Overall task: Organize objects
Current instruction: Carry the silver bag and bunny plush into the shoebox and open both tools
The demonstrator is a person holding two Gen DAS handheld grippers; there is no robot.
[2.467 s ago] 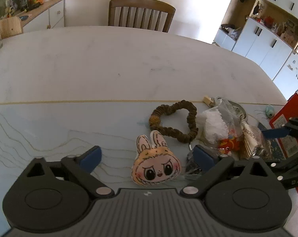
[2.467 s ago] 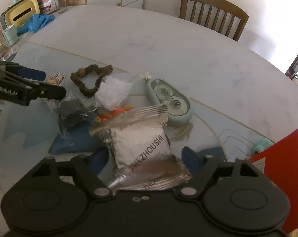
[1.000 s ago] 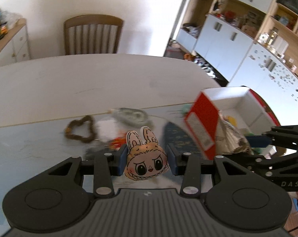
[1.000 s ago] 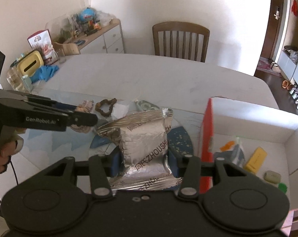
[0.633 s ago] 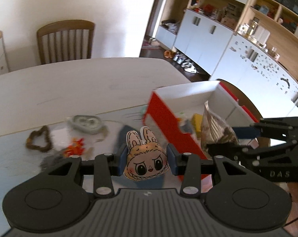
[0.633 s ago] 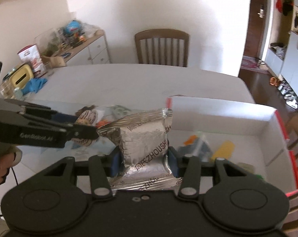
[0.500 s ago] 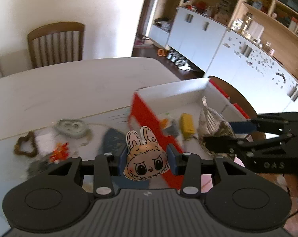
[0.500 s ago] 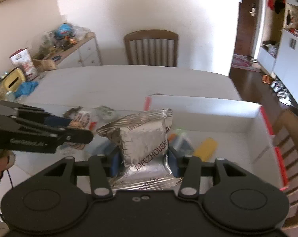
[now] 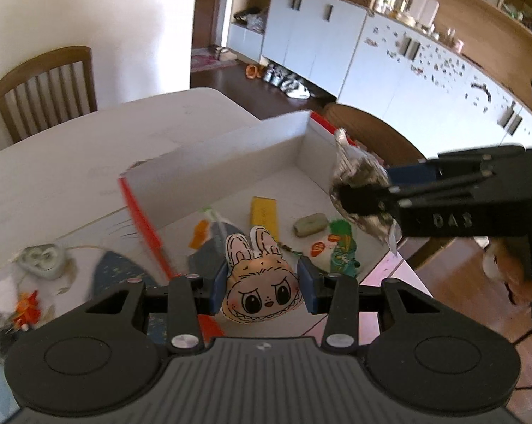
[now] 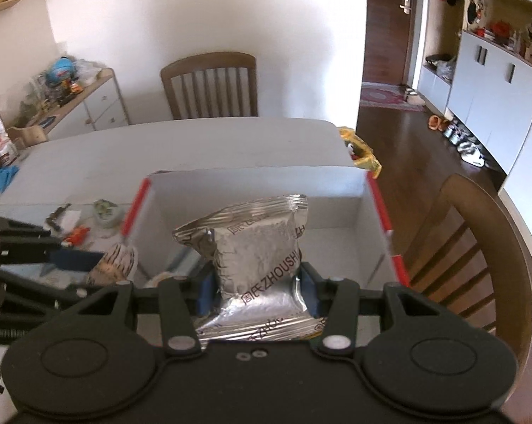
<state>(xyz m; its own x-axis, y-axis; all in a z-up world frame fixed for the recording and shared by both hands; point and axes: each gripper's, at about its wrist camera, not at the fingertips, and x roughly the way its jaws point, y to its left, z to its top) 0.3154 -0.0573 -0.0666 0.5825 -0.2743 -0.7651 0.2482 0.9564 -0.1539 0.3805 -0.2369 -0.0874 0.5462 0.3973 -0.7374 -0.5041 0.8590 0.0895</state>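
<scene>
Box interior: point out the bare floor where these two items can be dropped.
The box floor is bare along the far wall and far-right corner, beyond the yellow packet. Crowded nearer: grey soap-like block, green wrapper, orange bits.

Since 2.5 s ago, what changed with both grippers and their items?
Both grippers went from open around their items on the table to shut on them and lifted. The left gripper took the bunny plush, the right gripper the silver foil packet; both carried them right, over the open red-and-white box. The scrunchie pile stayed on the table.
</scene>
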